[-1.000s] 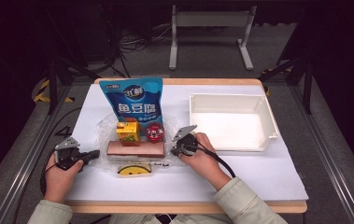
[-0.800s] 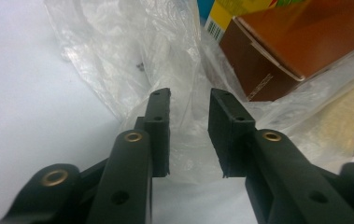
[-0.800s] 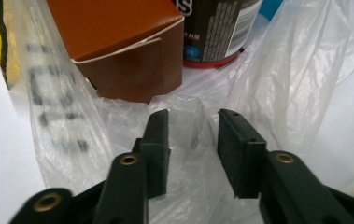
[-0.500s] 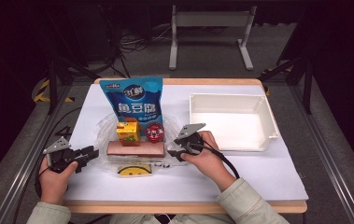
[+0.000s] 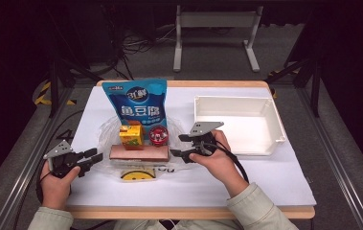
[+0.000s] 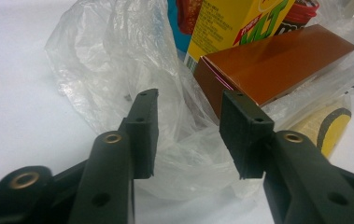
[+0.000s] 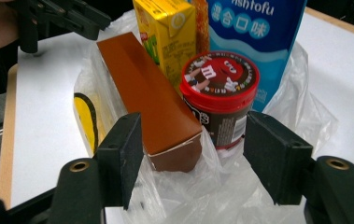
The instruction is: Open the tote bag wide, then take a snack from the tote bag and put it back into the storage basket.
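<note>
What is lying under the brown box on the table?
The brown box lies on a clear plastic bag with a yellow smiley print. Whether anything else is under the box cannot be seen, because the box covers it.

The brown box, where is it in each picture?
High view: brown box lies mid-table, in front of the yellow carton.
Left gripper view: upper right, past the jaws.
Right gripper view: centre, running away from the jaws.
Shared landmark: the yellow carton behind it.

bag (image 6: 118,60): thin clear plastic, crinkly and shiny from where I sit
brown box (image 7: 151,98): smooth matt card
jaw pads (image 7: 123,154): matt black rubbery foam
tray (image 5: 270,120): plain white plastic
</note>
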